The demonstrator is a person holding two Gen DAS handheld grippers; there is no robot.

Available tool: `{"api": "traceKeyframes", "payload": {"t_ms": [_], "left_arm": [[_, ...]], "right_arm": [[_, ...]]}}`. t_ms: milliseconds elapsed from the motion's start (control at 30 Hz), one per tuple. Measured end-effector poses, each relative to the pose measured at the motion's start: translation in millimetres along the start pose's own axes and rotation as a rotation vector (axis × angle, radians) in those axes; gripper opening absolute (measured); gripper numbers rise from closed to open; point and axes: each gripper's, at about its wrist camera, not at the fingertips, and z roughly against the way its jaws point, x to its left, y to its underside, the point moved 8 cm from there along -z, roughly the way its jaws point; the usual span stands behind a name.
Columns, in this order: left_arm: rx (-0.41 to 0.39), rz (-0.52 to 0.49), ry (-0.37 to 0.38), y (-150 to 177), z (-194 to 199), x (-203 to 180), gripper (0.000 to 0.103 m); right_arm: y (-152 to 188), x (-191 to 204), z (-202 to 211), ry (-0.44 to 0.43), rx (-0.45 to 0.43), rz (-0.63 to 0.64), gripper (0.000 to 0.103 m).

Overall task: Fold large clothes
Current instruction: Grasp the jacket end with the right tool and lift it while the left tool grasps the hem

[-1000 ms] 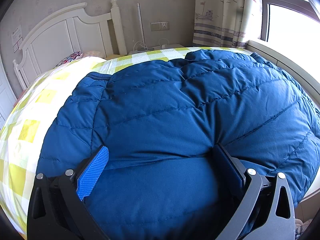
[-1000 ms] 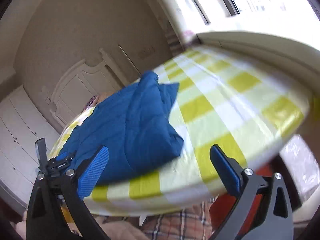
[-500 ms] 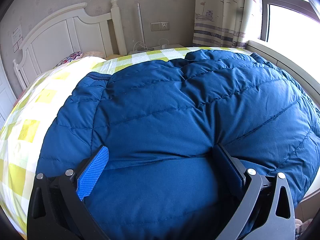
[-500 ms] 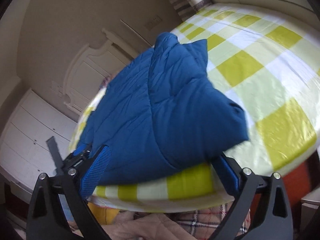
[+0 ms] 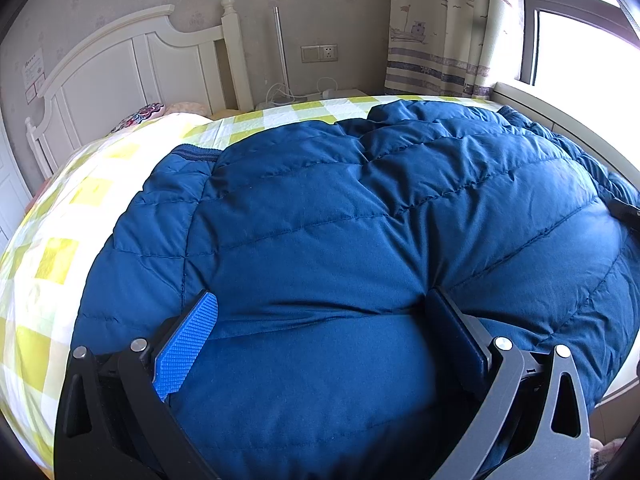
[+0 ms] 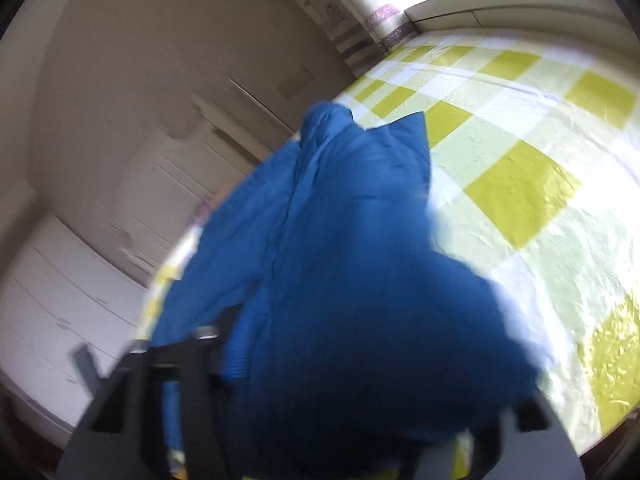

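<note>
**K:** Right gripper (image 6: 340, 392) has closed in on the near corner of the blue puffer jacket (image 5: 360, 220) since 1 second ago. Back then it hung off the bed edge with jaws wide and nothing between them. Now the corner fills its view and the jaws are closing with jacket fabric between them. Frame is blurred, so I can't confirm the pads have bitten yet.

**M:** Left side?

**K:** Left gripper (image 5: 320, 336) hasn't budged across all 3 frames. Jaws spread wide, both fingers sunk into the near hem of the jacket, padding bulging up between them. Looks like pinning, not a pinch.

**M:** Where's the jacket sitting?

**K:** Flat on the yellow-and-white checked bedsheet (image 5: 52, 256), quilted side up, spread from the foot edge toward the white headboard (image 5: 120, 76). From the right wrist view, bare sheet runs out to the right of it, toward the window side.

**M:** Progress?

**K:** Early, I'd say. 1 panel seems already doubled over along the length, judging by the ridge in the right view. Not compact yet. Still to do, by my read: secure that right corner, carry it across, then flatten and halve again.

**M:** Risk?

**K:** Slick, puffy shell. A shallow bite could slip out.
</note>
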Motion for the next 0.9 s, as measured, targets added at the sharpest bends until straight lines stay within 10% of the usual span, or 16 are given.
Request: {"api": "traceKeyframes", "payload": {"t_ms": [200,367,667,900], "left_arm": [[0.094,0.049,0.185,-27,28,-14,0.099],[0.004,-0.042,0.089,-101,33,-28,0.099],[0.212,-0.054,-0.108,-116,-122,-38,0.099],[0.084,-0.054,-0.037,-111,-58,-23,0.099]], "right_arm": [[-8,9,39,-0.102,-0.071,0.011,0.028],[-22,15,64,-0.149,-0.137,0.012,0.027],[-16,7,77,-0.141,-0.12,0.014,0.027],[-20,21,82,-0.12,-0.127,0.073,0.027]]}}
